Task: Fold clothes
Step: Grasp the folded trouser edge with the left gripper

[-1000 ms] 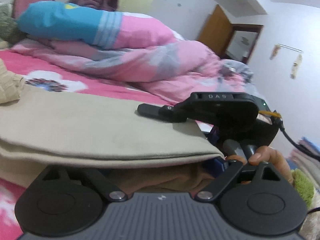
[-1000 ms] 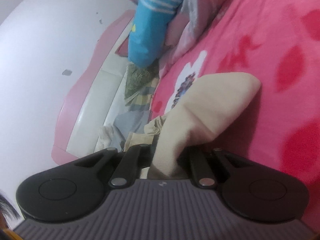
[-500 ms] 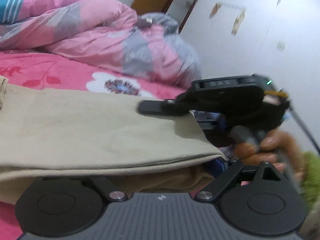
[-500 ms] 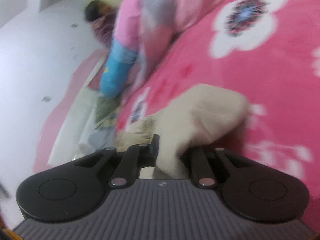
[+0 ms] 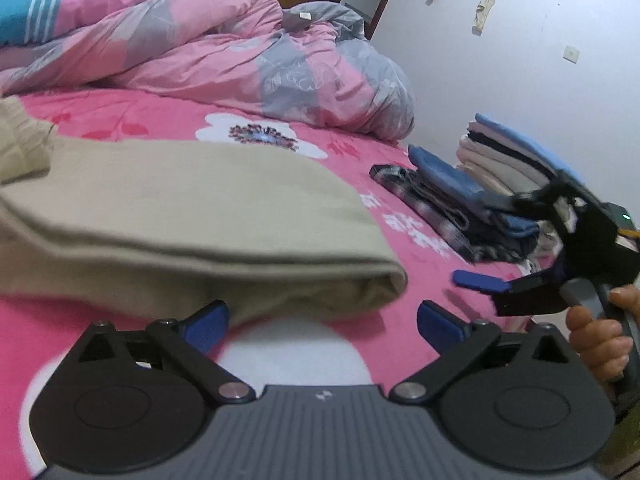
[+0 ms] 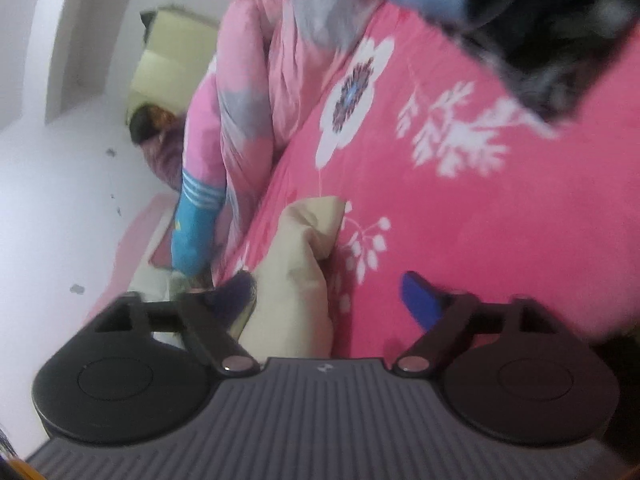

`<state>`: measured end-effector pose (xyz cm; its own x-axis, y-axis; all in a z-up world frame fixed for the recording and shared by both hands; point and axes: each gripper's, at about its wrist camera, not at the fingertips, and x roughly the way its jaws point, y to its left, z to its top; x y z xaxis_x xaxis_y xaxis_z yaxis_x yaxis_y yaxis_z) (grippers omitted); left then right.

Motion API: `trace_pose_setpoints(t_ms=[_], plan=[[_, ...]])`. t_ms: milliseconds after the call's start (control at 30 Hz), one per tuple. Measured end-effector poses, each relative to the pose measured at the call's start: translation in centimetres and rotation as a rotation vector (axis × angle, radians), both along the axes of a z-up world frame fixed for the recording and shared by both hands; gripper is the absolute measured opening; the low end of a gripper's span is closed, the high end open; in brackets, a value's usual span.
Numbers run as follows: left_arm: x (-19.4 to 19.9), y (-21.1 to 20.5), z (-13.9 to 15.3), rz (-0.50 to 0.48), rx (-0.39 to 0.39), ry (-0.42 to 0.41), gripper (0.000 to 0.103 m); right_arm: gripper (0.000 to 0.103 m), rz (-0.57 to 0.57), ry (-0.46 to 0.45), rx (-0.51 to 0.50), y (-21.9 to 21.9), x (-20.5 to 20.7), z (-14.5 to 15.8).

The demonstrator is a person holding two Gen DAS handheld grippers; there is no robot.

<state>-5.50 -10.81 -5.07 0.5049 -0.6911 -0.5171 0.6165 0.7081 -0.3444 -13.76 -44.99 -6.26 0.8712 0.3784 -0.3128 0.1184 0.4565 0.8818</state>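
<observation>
A folded beige garment (image 5: pixel 192 200) lies on the pink flowered bedsheet (image 5: pixel 400 320). My left gripper (image 5: pixel 322 322) sits low at its near folded edge. Its jaws are opening wide, and the blue fingertips (image 5: pixel 208 320) do not press the cloth. In the left wrist view my right gripper (image 5: pixel 492 294) is off to the right of the garment, held by a hand (image 5: pixel 592 332). In the right wrist view the right gripper (image 6: pixel 328 296) is opening. An end of the beige garment (image 6: pixel 296 264) lies loose between its jaws, beside the left fingertip (image 6: pixel 236 292).
A pink and grey quilt (image 5: pixel 240 52) is heaped along the far side of the bed. A stack of folded clothes (image 5: pixel 504 160) and a plaid garment (image 5: pixel 424 204) lie at the right. A person (image 6: pixel 152 128) sits by the far wall.
The right gripper has let go of the beige cloth and spread its jaws. It has left the garment's top and moved right. The left gripper has drawn back, and its blue fingertips now show.
</observation>
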Motion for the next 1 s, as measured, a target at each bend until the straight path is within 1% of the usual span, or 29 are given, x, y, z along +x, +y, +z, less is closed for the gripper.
trace_pose_setpoints(t_ms=[100,167,200,233,333,467,633,700,767,867,933,1000], plan=[[-1.7,1.8,0.0,0.032,0.003,0.015,0.101,0.087,-0.038,-0.055,-0.064,1.3,-2.3,0.8],[-2.5,2.9,0.2,0.059,0.012,0.004,0.101,0.090,-0.046,-0.090,-0.121,2.3,-2.9,1.5],[-3.0,3.8,0.5,0.077,0.019,-0.013,0.101,0.094,-0.044,-0.106,-0.151,2.9,-3.0,2.0],[-3.6,4.6,0.8,0.095,0.027,-0.029,0.101,0.099,-0.037,-0.120,-0.183,3.6,-2.8,2.4],[-4.6,7.1,1.8,0.171,0.037,-0.073,0.102,0.102,0.021,-0.167,-0.276,6.3,-2.2,3.8],[-4.3,10.6,2.9,0.275,-0.020,-0.069,0.103,0.102,0.082,-0.223,-0.375,9.4,-1.6,5.3],[-1.0,14.1,3.6,0.369,-0.088,-0.075,0.103,0.102,0.063,-0.251,-0.510,13.1,-0.6,6.3],[0.9,15.1,3.8,0.408,-0.096,-0.079,0.103,0.102,0.035,-0.326,-0.535,13.9,-0.6,6.2],[2.9,15.9,4.2,0.448,-0.102,-0.085,0.103,0.102,-0.012,-0.374,-0.552,14.6,-0.2,6.1],[6.3,16.5,5.3,0.521,-0.096,-0.110,0.103,0.102,-0.001,-0.389,-0.549,15.2,1.2,6.0],[8.8,16.3,6.2,0.580,-0.073,-0.142,0.103,0.102,0.033,-0.401,-0.528,15.5,2.1,5.7],[11.4,15.5,6.7,0.578,-0.025,-0.142,0.102,0.102,0.079,-0.412,-0.526,16.0,2.9,5.3]])
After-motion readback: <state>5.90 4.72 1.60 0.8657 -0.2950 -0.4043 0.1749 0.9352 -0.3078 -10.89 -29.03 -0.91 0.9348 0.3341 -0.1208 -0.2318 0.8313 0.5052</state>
